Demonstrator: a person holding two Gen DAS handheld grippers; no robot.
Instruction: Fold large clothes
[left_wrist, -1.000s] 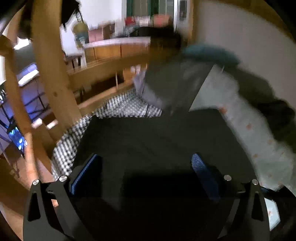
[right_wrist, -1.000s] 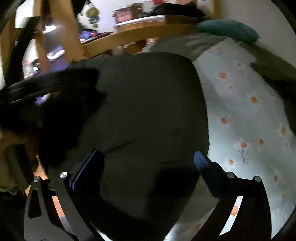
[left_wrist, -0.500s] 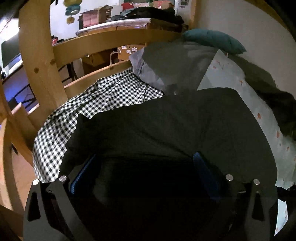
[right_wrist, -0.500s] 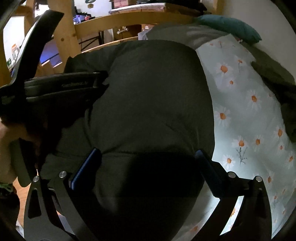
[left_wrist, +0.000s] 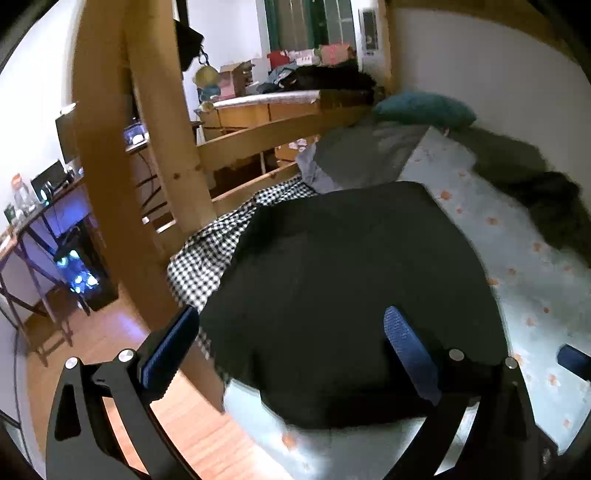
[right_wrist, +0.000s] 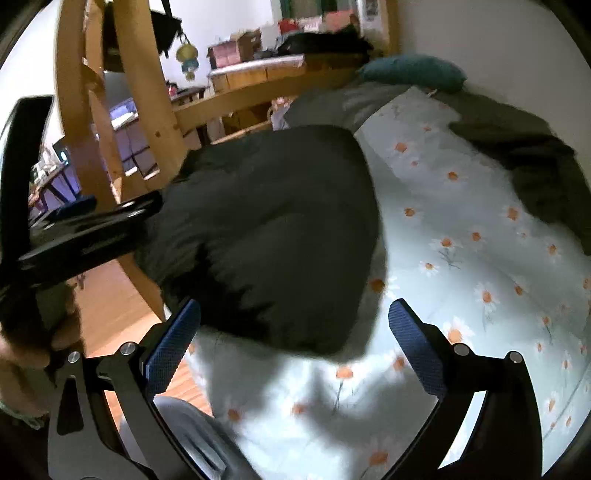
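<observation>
A large dark garment lies folded into a thick block on the daisy-print bed sheet, near the bed's left edge. My left gripper hovers open above its near end, nothing between the blue pads. In the right wrist view the same dark garment lies ahead, and my right gripper hangs open over its near edge and the bed sheet. The left gripper's black body shows at the left of that view, held by a hand.
A checked cloth and a grey blanket lie beyond the garment, with a teal pillow. More dark clothes are heaped by the wall at right. Wooden bed posts and rails stand left, above a wood floor.
Both grippers have pulled back and up from the garment, so its near edge and the sheet in front now show. The left wrist view has swung left toward the posts and floor.
</observation>
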